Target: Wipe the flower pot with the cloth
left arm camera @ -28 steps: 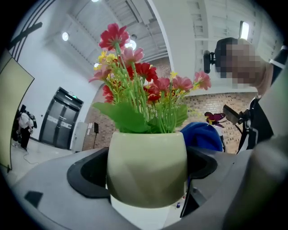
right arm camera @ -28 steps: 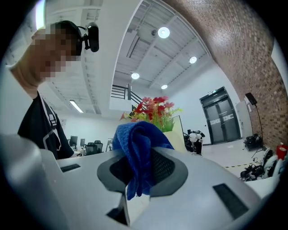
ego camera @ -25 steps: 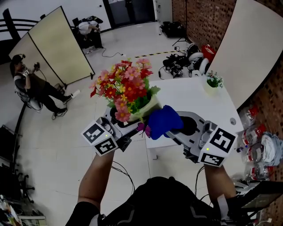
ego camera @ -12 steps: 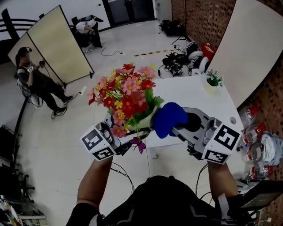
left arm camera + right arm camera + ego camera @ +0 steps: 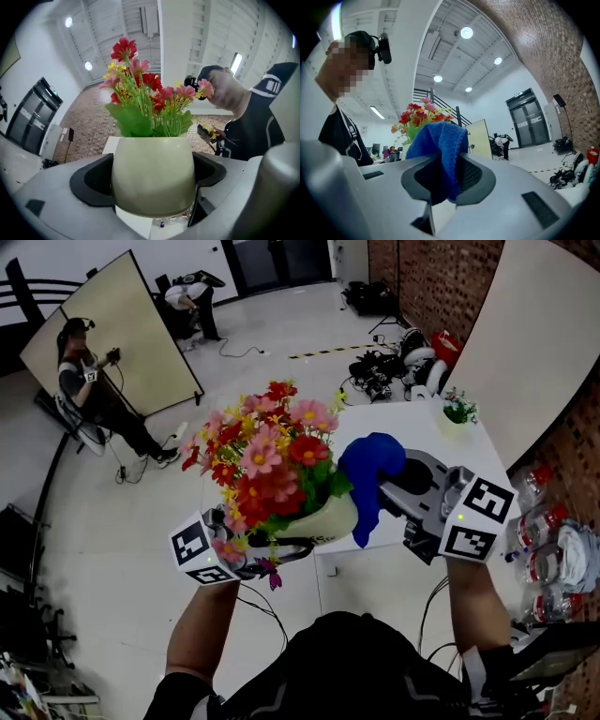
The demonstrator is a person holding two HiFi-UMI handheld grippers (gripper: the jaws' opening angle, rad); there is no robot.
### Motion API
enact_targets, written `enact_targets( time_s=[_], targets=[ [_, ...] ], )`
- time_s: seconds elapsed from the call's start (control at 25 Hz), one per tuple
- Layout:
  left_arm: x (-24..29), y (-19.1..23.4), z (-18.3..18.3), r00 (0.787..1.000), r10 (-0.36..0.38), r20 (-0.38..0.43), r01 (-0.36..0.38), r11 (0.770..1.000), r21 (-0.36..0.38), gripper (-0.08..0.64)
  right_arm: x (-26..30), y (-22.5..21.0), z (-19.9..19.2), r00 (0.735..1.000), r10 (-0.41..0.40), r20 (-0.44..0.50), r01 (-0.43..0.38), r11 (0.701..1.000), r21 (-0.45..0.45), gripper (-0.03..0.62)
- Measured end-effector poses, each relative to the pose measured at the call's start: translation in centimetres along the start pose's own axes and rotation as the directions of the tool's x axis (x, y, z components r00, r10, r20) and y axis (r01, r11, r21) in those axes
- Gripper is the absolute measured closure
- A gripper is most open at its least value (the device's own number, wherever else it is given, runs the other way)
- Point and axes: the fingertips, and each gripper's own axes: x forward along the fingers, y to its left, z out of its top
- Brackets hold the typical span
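The left gripper has its jaws spread wide and pressed against both sides of the flower pot, a cream, rounded pot that fills the gap between them. The pot is held up in the air in front of the person and leans over. A bunch of red, pink and yellow flowers with green leaves rises from its mouth.

The right gripper, to the right of the pot, has its jaws nearly together, pinching a blue cloth. The cloth bulges out above the jaws and sits just beside the pot's rim. I cannot tell whether it touches.

Beyond and below the pot is a white table, with a small green plant at its far side. Well to the left of the pot, a person stands by a folding screen.
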Motion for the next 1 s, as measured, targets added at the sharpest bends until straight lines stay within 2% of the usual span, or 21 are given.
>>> enact_targets(
  time_s=[0.2, 0.4, 0.56, 0.68, 0.76, 0.84, 0.92, 1.0],
  targets=[
    [0.0, -1.0, 0.9, 0.997, -0.082, 0.008, 0.082, 0.997, 0.01, 0.043, 1.1, -0.3, 0.7, 0.993, 0.114, -0.03, -0.114, 0.993, 0.024, 0.532],
    [0.1, -2.8, -0.6, 0.991, -0.132, -0.025, 0.132, 0.991, -0.018, 0.043, 1.9, -0.3, -0.5, 0.977, 0.203, -0.059, -0.201, 0.979, 0.046, 0.532],
    [0.3, -4.1, -0.6, 0.981, -0.192, -0.038, 0.191, 0.981, -0.033, 0.043, 3.0, 0.2, -1.5, 0.944, 0.317, -0.094, -0.309, 0.947, 0.088, 0.532],
    [0.3, -4.8, -1.4, 0.971, -0.227, -0.071, 0.224, 0.974, -0.037, 0.043, 4.5, 0.7, -2.5, 0.924, 0.36, -0.131, -0.351, 0.932, 0.088, 0.532],
    [0.8, -5.2, -1.3, 0.97, -0.239, -0.052, 0.237, 0.97, -0.046, 0.043, 5.5, 1.0, -3.0, 0.919, 0.371, -0.132, -0.361, 0.928, 0.092, 0.532],
    [0.9, -4.9, -1.2, 0.974, -0.224, -0.036, 0.223, 0.974, -0.037, 0.043, 5.8, 0.7, -2.5, 0.931, 0.356, -0.083, -0.347, 0.932, 0.105, 0.532],
    [0.7, -3.9, -0.7, 0.983, -0.182, 0.0, 0.182, 0.983, -0.027, 0.043, 5.0, -0.2, -1.5, 0.955, 0.295, -0.007, -0.293, 0.95, 0.109, 0.532],
    [0.7, -2.3, 0.8, 0.993, -0.112, 0.048, 0.113, 0.993, -0.02, 0.043, 3.2, -1.7, -0.4, 0.978, 0.193, 0.074, -0.201, 0.973, 0.11, 0.532]
  ],
)
